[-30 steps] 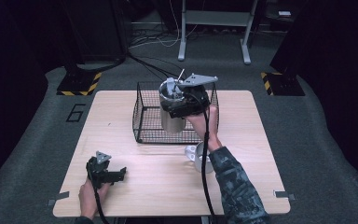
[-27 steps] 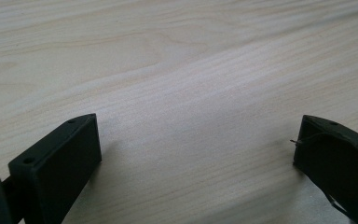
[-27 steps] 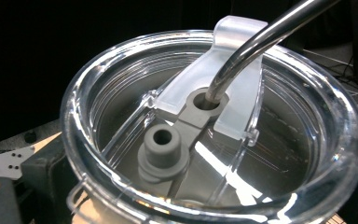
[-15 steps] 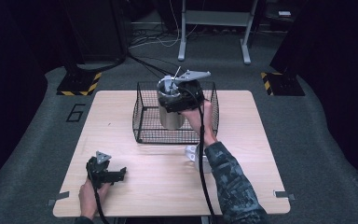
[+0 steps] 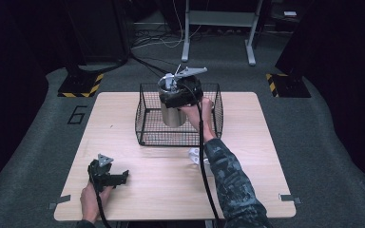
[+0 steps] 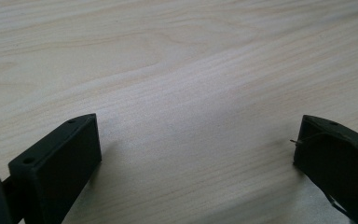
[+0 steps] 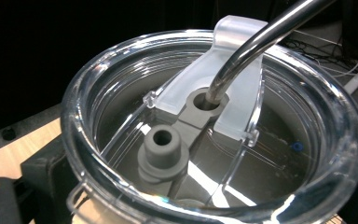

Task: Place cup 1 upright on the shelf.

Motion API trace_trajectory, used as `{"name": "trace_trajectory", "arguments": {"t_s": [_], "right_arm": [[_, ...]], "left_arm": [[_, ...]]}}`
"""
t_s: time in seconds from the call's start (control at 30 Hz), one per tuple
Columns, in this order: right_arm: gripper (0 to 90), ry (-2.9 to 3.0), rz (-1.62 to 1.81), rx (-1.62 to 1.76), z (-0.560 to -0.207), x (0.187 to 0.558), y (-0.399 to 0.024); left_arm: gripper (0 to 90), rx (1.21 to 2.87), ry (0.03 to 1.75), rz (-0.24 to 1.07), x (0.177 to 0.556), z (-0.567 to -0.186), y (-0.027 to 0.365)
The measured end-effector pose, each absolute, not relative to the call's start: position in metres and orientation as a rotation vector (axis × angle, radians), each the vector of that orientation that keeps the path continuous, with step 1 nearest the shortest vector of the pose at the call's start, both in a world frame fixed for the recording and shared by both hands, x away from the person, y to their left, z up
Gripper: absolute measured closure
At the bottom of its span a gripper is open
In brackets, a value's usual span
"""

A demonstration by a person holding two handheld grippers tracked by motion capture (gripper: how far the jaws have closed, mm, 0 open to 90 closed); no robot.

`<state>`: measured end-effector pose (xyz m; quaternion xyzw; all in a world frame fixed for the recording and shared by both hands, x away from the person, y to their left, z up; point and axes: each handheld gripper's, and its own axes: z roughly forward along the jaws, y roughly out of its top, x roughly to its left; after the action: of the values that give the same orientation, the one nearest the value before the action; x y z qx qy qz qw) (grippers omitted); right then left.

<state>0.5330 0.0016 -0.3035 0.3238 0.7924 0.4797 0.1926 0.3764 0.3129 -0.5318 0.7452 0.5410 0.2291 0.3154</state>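
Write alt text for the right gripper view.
Close-up from above of a tumbler's clear plastic lid, with a bent metal straw entering a hole in its frosted slider. A grey plug sits beside the hole, and a corner of the wooden table shows at lower left.

Table (image 5: 123,142) was evenly lit, surroundings dark; clear lid (image 7: 214,126) showed glare streaks; left gripper view soft, jaws blurred.
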Motion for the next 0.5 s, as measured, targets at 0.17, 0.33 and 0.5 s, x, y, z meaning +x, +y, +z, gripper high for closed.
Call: {"name": "trace_trajectory", "arguments": {"t_s": [0.17,0.33,0.5], "right_arm": [[3.4,2.216,1.344,0.944,-0.309,0.545,0.008],[3.4,2.220,1.318,0.967,-0.314,0.553,0.015],[3.4,2.236,1.286,0.984,-0.322,0.558,0.024]], "left_arm": [[0.3,1.963,1.425,0.603,0.376,-0.532,0.313],[0.3,1.962,1.426,0.604,0.376,-0.532,0.313],[0.3,1.963,1.426,0.603,0.376,-0.532,0.313]]}}
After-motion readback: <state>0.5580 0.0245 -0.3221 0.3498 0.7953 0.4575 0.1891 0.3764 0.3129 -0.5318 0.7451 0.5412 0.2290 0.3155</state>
